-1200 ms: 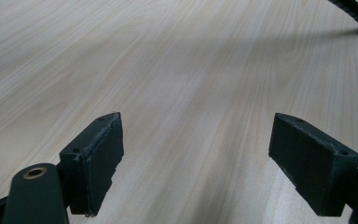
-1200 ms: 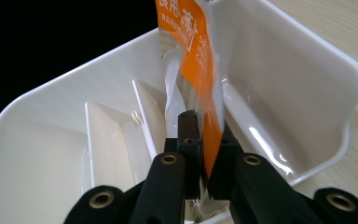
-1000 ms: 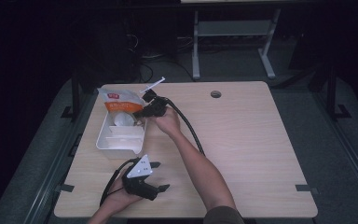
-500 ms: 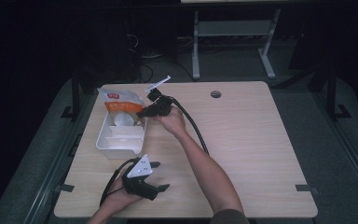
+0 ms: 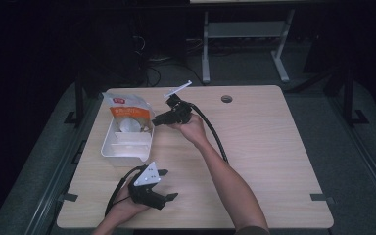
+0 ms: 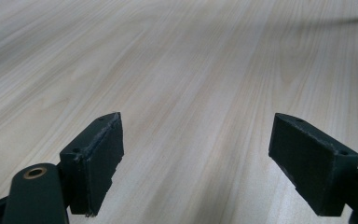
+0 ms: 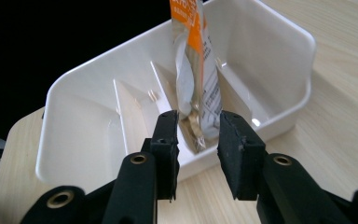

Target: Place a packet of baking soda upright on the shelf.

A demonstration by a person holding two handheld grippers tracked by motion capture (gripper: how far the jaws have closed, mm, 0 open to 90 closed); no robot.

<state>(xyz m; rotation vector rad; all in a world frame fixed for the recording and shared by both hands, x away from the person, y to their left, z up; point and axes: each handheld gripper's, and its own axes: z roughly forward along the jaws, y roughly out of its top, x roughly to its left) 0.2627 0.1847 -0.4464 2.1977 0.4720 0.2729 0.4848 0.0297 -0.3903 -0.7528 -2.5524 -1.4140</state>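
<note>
Orange-and-white packet (image 7: 196,70) is seen standing upright on its long axis in a divided slot of the white bin (image 7: 279,51), straight ahead of the right tool (image 7: 196,140); that tool's jaws have just been opening, nothing pinched; it is far nearer than the left tool (image 6: 196,154), spread wide over bare table (image 6: 177,70); packet's base is hidden by dividers; print is unreadable.
</note>
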